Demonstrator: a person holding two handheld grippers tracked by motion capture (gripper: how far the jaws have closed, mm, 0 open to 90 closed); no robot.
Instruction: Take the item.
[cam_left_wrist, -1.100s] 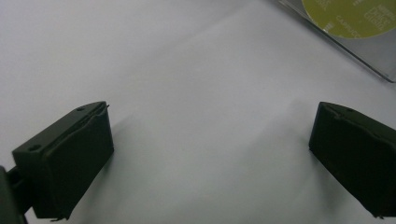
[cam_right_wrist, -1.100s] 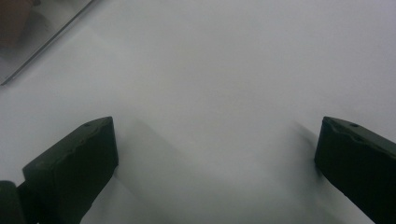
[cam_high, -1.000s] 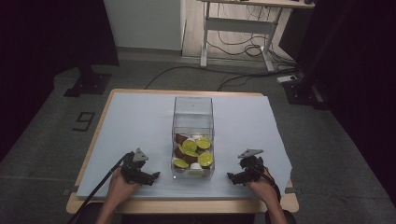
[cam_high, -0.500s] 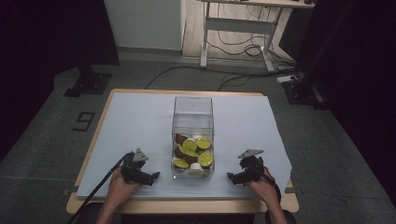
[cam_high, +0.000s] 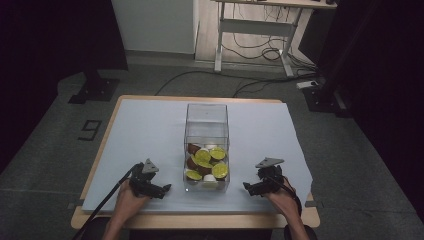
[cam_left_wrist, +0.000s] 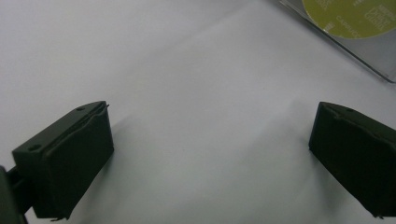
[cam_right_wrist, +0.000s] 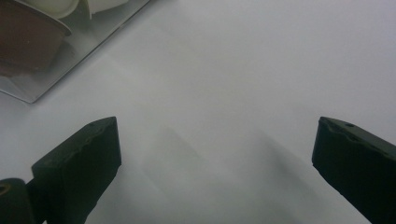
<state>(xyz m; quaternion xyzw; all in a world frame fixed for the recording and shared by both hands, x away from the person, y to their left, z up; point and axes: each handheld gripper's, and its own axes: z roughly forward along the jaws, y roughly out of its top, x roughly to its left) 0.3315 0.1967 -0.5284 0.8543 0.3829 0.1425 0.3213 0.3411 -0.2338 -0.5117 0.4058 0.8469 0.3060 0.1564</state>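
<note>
At the bottom of the high view two hands come in over the near table edge, each gripping a black tool. The left gripper (cam_high: 162, 189) sits at lower left, a grey three-cornered plate on top and a dark cable trailing down to the frame's bottom left. The right gripper (cam_high: 248, 188) sits at lower right with the same grey plate. Both rest low over the pale blue-grey sheet (cam_high: 150, 130), a smooth matte cover, and point inward toward the middle.

In the left gripper view its two blocky black jaws stand wide apart with nothing but bare sheet between them; the right gripper view shows the same, jaws spread wide and empty.

Between the two grippers, apart from both, stands the clear box (cam_high: 207, 150), a tall straight-walled container of glossy transparent plastic at the centre of the frame. Its lower part holds small round capsules (cam_high: 203, 156): lime-green foil tops, brown cup bodies and a few white ones, heaped loosely. A green lid shows through the wall at the upper right of the left gripper view, a brown cup at the upper left of the right gripper view.

The wooden table (cam_high: 200, 221) shows as a light rim around the sheet.
</note>
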